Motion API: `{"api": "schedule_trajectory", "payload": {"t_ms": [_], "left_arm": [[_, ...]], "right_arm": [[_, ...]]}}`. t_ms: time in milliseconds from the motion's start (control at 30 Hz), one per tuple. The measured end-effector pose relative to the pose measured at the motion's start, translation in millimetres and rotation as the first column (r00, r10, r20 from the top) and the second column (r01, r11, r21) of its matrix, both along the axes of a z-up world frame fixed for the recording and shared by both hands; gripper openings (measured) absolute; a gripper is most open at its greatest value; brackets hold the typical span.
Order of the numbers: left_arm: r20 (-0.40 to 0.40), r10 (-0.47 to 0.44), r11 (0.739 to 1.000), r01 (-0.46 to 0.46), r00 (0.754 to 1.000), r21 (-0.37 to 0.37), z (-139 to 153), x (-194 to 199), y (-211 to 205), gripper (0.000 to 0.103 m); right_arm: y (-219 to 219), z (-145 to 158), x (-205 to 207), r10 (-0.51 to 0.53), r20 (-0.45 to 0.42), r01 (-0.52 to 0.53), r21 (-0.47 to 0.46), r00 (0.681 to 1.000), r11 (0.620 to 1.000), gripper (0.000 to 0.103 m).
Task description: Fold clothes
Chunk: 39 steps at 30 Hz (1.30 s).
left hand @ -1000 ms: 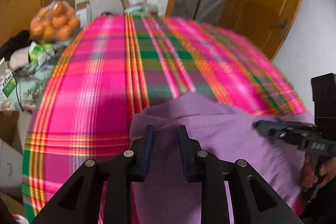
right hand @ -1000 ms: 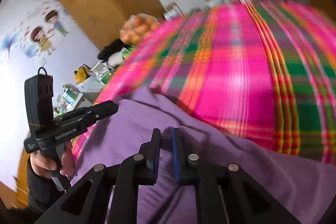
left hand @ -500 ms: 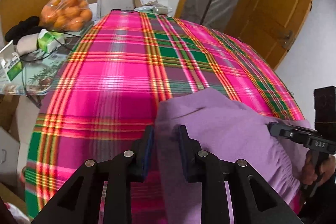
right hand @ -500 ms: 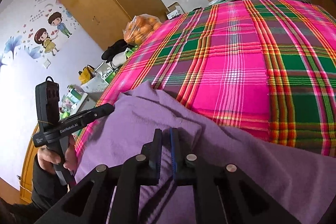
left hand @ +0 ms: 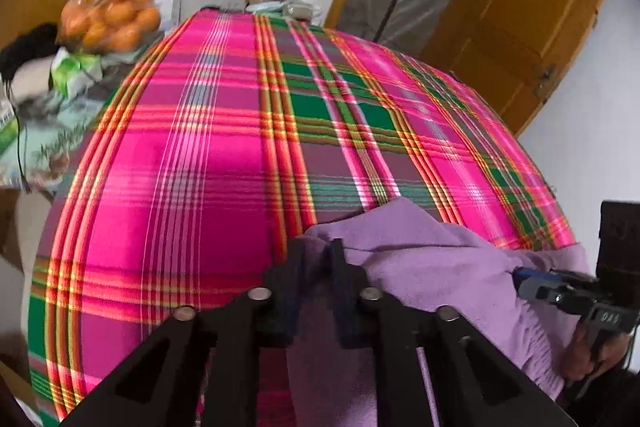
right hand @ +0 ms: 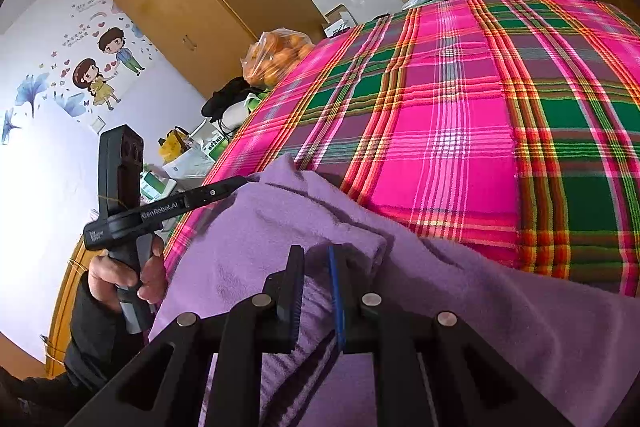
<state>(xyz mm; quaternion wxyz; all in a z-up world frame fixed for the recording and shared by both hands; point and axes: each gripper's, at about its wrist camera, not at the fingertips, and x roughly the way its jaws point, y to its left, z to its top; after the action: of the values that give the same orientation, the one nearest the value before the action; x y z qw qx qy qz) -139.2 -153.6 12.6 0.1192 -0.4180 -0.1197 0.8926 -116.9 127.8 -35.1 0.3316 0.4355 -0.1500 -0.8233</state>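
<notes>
Both grippers pinch the purple garment [left hand: 432, 267] at the near edge of the plaid bed [left hand: 208, 155]: the left gripper [left hand: 318, 259] closed on its left corner, the right gripper [right hand: 316, 267] closed on a thick fold. Uneven pulling could slip a corner or skew the fold. Broad plaid lies open farther out; the bag of oranges [left hand: 108, 15] sits off the far-left edge.

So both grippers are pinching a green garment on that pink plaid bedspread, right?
Not quite: the garment is purple, not green, as the right wrist view shows. Both the left gripper and right gripper do pinch it on the pink plaid bedspread.
</notes>
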Motion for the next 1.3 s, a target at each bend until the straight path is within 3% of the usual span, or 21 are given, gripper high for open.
{"api": "schedule_trajectory", "payload": {"t_ms": [100,267,367,467,633,767,900,1000,1133,1300], "left_arm": [[0.005,0.027,0.997,-0.027,1.000,0.075,-3,0,-10,0.008],[0.052,0.070,0.960,-0.081,0.996,0.267,-17,-4,-37,0.007],[0.073,0.103,0.942,-0.121,0.992,0.312,-22,-5,-46,0.003],[0.074,0.128,0.943,-0.144,0.989,0.299,-21,-2,-50,0.002],[-0.023,0.123,0.963,-0.114,0.992,0.246,5,22,-41,0.002],[-0.082,0.071,0.977,-0.053,0.994,0.205,20,42,-24,0.002],[-0.057,0.003,0.990,0.005,0.998,0.144,13,39,3,0.003],[0.034,-0.021,0.995,0.018,0.999,0.103,-4,28,11,0.003],[0.001,-0.012,0.995,0.012,1.000,0.104,7,39,10,0.003],[-0.040,-0.018,0.995,0.022,0.999,0.097,18,58,13,0.003]], "right_arm": [[1,-2,-1,0.003,0.001,-0.003,-0.011,1.000,1.000,0.012],[2,-5,-2,0.003,0.004,-0.003,-0.022,1.000,1.000,0.010],[3,-6,-2,0.000,0.007,0.000,-0.026,1.000,1.000,0.008],[2,-7,-2,-0.002,0.006,0.002,-0.023,1.000,1.000,0.008],[0,-3,-1,-0.006,0.000,0.006,-0.007,1.000,1.000,0.008],[-4,6,2,-0.006,-0.033,0.006,-0.004,0.999,1.000,0.015],[-8,7,-1,-0.014,-0.035,0.014,0.023,0.999,1.000,0.015],[-2,0,-5,-0.041,0.010,0.040,0.021,0.999,0.999,0.009],[7,8,2,-0.058,-0.012,0.058,0.013,0.998,0.998,0.014],[2,15,16,0.029,-0.048,-0.030,-0.011,0.998,0.999,0.017]]}}
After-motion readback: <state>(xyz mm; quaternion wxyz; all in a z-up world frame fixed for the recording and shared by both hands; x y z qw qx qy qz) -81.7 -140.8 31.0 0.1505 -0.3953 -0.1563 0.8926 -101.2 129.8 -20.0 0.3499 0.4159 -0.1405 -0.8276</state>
